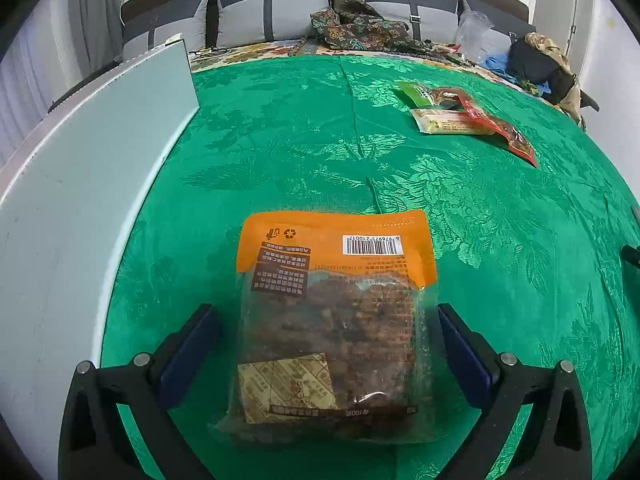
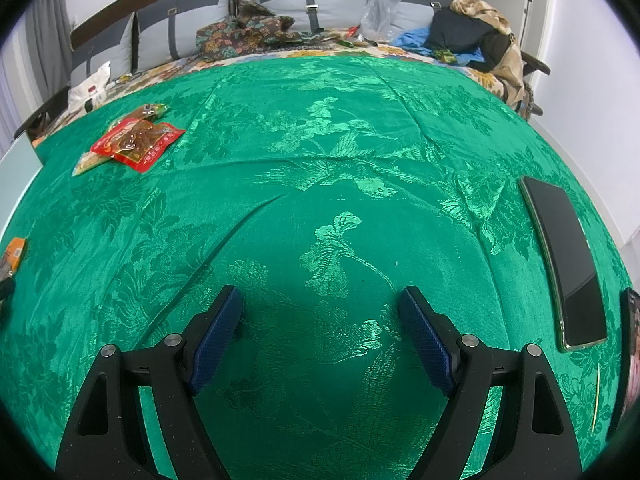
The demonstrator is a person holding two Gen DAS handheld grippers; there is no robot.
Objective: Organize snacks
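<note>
Left tool [image 1: 330, 320] open astride glossy flat orange-topped snack pouch [image 1: 334, 320]; right tool [image 2: 320, 304] open over damask cloth [image 2: 360, 140].

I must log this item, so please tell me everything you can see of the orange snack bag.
The orange bag lies flat, back side up, on the green cloth. Its top band is orange with a barcode and printed text; the lower part is clear plastic showing brown pieces and a beige label. It looks sealed. It sits between the open left gripper; the pads do not press it.
</note>
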